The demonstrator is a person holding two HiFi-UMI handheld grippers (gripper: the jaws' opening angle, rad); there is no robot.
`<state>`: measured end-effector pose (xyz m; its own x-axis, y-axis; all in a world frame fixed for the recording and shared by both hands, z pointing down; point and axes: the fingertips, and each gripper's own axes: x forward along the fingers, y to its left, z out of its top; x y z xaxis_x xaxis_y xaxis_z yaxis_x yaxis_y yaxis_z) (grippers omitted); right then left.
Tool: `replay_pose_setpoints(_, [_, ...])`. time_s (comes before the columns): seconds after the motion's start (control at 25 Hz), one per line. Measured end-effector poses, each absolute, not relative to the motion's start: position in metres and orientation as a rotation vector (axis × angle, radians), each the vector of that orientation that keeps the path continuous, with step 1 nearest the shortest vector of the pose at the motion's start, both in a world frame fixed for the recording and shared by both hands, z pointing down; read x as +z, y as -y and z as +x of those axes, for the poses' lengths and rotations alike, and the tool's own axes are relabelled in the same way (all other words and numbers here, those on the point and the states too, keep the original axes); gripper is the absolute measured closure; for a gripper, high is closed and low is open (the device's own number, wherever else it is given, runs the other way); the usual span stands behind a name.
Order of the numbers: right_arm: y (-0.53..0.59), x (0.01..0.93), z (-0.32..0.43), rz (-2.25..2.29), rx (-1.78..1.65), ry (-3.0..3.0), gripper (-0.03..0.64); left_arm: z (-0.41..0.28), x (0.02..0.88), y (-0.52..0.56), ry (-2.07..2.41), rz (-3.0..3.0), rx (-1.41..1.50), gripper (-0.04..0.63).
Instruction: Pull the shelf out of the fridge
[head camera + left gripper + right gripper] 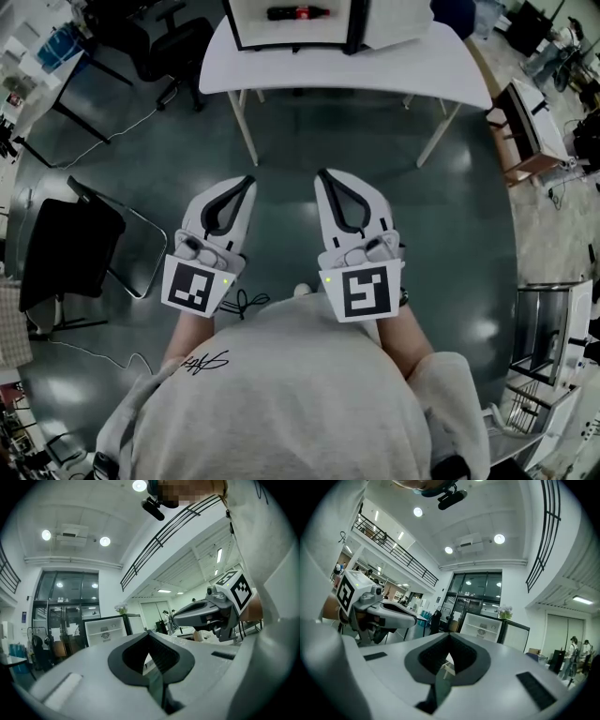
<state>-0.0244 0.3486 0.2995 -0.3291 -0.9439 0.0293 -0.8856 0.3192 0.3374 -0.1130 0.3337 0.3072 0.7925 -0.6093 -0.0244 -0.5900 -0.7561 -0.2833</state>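
Note:
A small white fridge (291, 23) stands open on a white table (450, 66) across the floor from me, with a cola bottle (298, 13) lying inside. In the gripper views the fridge (105, 630) (485, 626) is far off, and a white shelf (103, 630) (479, 628) crosses its inside. My left gripper (246, 180) and right gripper (323, 174) are held level side by side in front of my body, well short of the table. Both are shut with nothing between the jaws. Each gripper view shows the other gripper (211, 613) (379, 611) alongside.
The fridge door (394, 19) hangs open to the right. A black folding chair (70, 248) stands at the left, an office chair (178, 42) at the back left. A desk (530, 122) and a metal rack (544, 347) line the right side. Cables lie on the floor.

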Motion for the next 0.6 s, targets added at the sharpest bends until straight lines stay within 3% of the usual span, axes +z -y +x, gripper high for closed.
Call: replay_pose_setpoints(0.6, [-0.341,0.297,-0.023,1.714,-0.370,2.339,0.604,-0.113,0.310,-0.326,-0.900,-2.723,-0.097,0.591])
